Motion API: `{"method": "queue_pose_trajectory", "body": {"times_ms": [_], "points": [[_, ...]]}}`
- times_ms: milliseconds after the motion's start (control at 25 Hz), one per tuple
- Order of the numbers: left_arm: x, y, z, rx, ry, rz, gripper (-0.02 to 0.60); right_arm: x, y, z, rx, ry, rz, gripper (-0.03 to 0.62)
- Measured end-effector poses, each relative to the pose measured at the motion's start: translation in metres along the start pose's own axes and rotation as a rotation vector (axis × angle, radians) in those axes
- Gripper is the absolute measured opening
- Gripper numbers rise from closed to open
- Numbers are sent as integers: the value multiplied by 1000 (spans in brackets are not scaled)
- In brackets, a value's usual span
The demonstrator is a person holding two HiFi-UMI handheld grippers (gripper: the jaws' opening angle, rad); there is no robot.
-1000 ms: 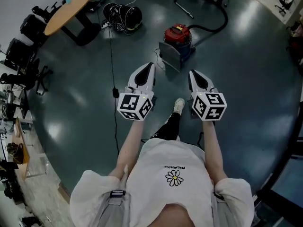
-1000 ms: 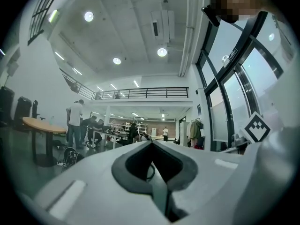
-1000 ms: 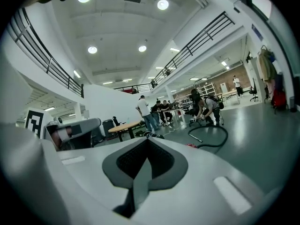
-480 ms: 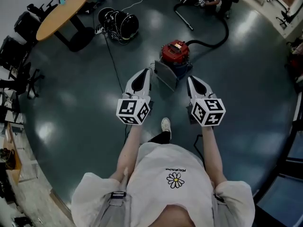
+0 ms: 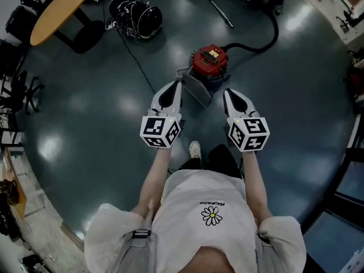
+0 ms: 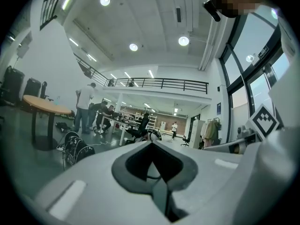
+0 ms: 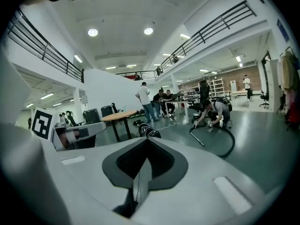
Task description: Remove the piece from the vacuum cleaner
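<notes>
Your left gripper (image 5: 178,84) and right gripper (image 5: 227,91) are both held out level in front of you, jaws pressed together with nothing between them. The left gripper view shows its jaws meeting at the tip (image 6: 152,143), and the right gripper view shows the same (image 7: 146,139).

The red vacuum cleaner (image 5: 209,62) stands on the dark floor (image 5: 102,107) just beyond your grippers, between their tips and a little farther off. It is a round canister, upright. Its black hose (image 5: 267,38) leaves on the right side, so the outlet points right. The hose then curves away toward the far right and back left to a wand (image 5: 222,13) lying on the floor.

A flat grey panel (image 5: 197,90) sits against the canister's near side, tilted. Its long axis runs from far left to near right, and its broad face is turned toward you. It lies between your two gripper tips, close to both but touching neither.

Neither gripper view shows the vacuum cleaner, since the gripper bodies cover it. The right gripper view does catch the hose (image 7: 220,146) and a person crouching (image 7: 213,111) at its far end. A round wooden table (image 5: 56,11) and a black bundle with cables (image 5: 136,17) stand well off to the far left.
</notes>
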State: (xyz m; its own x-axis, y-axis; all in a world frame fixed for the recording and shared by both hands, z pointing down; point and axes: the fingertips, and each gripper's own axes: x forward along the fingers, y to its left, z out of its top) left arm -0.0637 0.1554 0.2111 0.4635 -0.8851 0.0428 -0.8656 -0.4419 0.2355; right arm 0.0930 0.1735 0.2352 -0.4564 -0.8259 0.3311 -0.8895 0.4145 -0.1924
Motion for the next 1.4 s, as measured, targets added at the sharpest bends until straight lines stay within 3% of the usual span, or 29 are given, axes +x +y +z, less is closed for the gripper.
{"method": "queue_pose_trajectory", "body": {"times_ms": [240,480,640,840,960,1200,1400], "points": [[45,22,-29,-26,58,49,2,55,-36,-4,8,55,30,25],[90,43,-64,-68,156,128,0,121,-71,-15,-2,120,129,25],[130,54,-76,-45,211,167,2,164,-99,-28,-26,174,169,25],[178,69,-116,-135,268,199,0,207,-122,-46,-10,258,212,25],[204,86,-164,-205,310,214,2,244,-138,-75,-65,332,224,25],[241,144,-311,-339,457,253,2,336,-169,-186,-268,536,242,25],[269,165,-412,-333,619,182,2,394,-185,-251,-363,614,282,23]]}}
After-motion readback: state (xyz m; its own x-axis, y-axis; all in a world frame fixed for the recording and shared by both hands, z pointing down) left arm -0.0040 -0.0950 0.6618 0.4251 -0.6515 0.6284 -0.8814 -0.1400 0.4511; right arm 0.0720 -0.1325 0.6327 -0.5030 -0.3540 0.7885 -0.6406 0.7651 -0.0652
